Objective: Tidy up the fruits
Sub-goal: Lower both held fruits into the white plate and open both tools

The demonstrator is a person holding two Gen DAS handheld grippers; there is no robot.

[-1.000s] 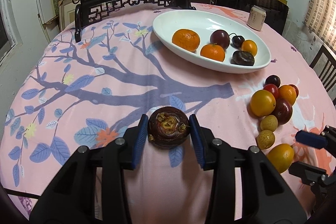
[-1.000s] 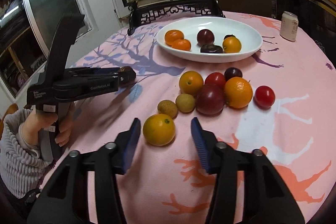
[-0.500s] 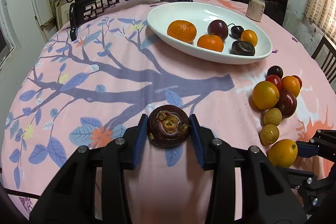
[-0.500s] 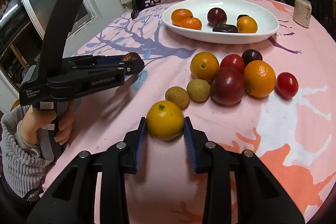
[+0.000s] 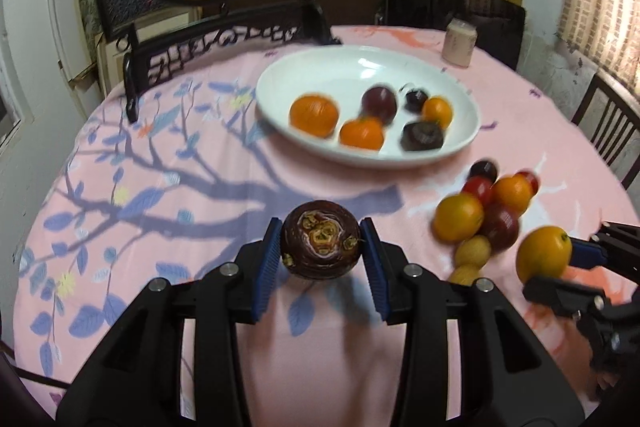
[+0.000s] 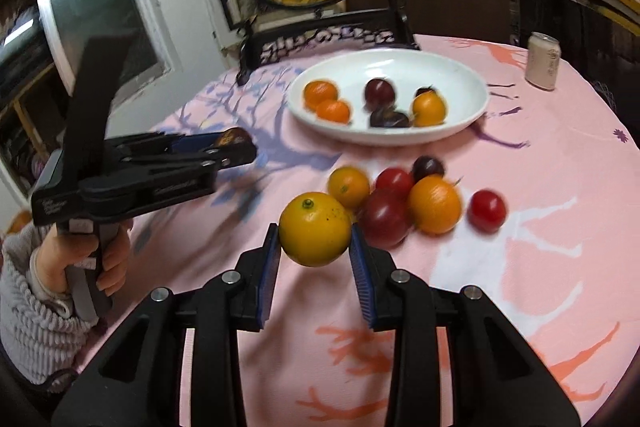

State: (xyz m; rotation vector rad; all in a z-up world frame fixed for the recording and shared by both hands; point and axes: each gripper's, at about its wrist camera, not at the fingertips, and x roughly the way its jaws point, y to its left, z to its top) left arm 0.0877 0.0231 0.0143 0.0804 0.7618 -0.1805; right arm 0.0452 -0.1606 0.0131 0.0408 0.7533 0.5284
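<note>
Six fruits were counted in the white dish (image 5: 360, 67), eight were left on the tablecloth (image 6: 560, 187), while a mangosteen (image 5: 320, 245) was clamped in the left gripper (image 5: 322, 267) and a yellow orange (image 6: 315, 228) in the right gripper (image 6: 316, 259), both held above the cloth.

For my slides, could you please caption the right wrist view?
Right gripper holds a yellow-orange citrus above the pink tablecloth, facing the white fruit bowl.

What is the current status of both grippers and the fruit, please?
Left gripper shut on mangosteen, lifted. Right gripper shut on yellow orange, lifted. White bowl ahead holds six fruits. Path to it looks clear.
</note>
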